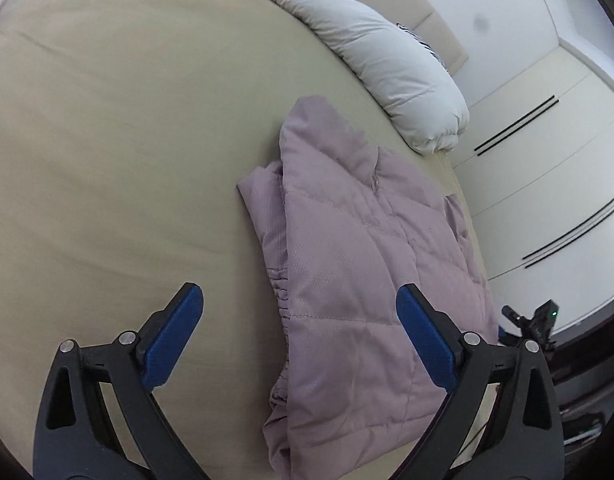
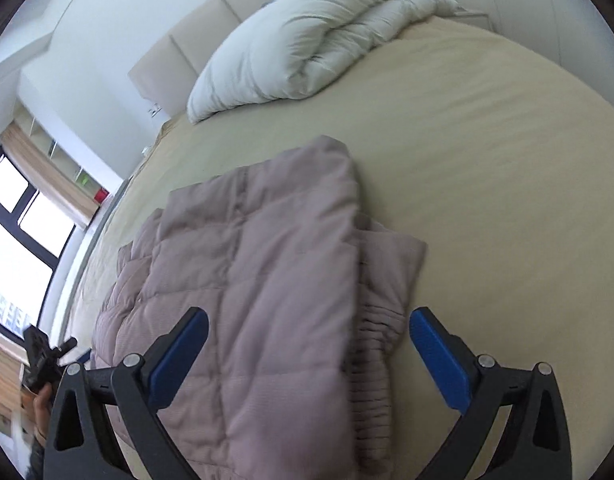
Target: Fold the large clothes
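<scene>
Item: mauve quilted jacket (image 1: pixel 347 264), folded, lying on the beige bed (image 1: pixel 107 140) near its edge, below a white duvet (image 1: pixel 387 64). Left tongs (image 1: pixel 299 344): spread wide, empty. Right tongs (image 2: pixel 307 360): spread wide, empty, above the jacket.

I see a wide bed (image 1: pixel 107 140) under a smooth beige sheet, and it carries everything here. A folded mauve quilted jacket (image 1: pixel 347 260) lies flat on the sheet near one side edge of the bed, with a ribbed elastic hem showing along its border. Beyond the jacket, toward the padded headboard (image 2: pixel 211 28), a bunched white duvet (image 2: pixel 315 36) rests on the sheet, well apart from the jacket. Around the jacket the sheet lies flat.
</scene>
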`<state>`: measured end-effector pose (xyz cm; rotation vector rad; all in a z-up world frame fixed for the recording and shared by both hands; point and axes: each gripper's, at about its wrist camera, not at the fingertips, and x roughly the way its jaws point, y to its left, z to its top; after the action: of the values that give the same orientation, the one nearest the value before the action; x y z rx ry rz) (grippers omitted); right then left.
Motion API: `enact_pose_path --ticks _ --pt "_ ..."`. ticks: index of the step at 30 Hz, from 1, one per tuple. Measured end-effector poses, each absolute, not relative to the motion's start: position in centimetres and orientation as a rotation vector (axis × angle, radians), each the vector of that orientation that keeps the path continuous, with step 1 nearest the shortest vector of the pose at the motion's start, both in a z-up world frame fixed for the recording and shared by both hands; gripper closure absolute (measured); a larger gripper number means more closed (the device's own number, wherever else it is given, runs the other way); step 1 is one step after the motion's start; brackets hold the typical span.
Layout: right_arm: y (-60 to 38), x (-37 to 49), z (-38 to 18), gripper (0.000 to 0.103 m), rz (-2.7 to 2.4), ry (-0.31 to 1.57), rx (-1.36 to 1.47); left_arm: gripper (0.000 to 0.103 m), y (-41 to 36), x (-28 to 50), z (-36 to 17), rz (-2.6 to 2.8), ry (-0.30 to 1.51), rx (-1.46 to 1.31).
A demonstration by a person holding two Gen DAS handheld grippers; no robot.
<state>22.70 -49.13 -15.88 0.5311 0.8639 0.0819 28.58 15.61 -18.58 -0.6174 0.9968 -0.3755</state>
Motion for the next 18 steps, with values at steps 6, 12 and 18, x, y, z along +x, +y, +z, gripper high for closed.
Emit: enact_pose_path --ticks 6,12,18 --pt "-51.8 24.3 -20.2 0.009 0.217 0.95 0.718 0.005 13.3 31.3 -23.0 -0.488 1.124 -0.672" --pt "-49.8 28.5 -22.3 0.011 0.373 1.016 0.703 0.006 12.6 33.6 -24.4 -0.559 1.163 -0.728" --pt "-49.3 31.0 -22.6 0.025 0.414 1.039 0.715 0.04 11.3 36.7 -25.3 -0.622 1.201 -0.776"
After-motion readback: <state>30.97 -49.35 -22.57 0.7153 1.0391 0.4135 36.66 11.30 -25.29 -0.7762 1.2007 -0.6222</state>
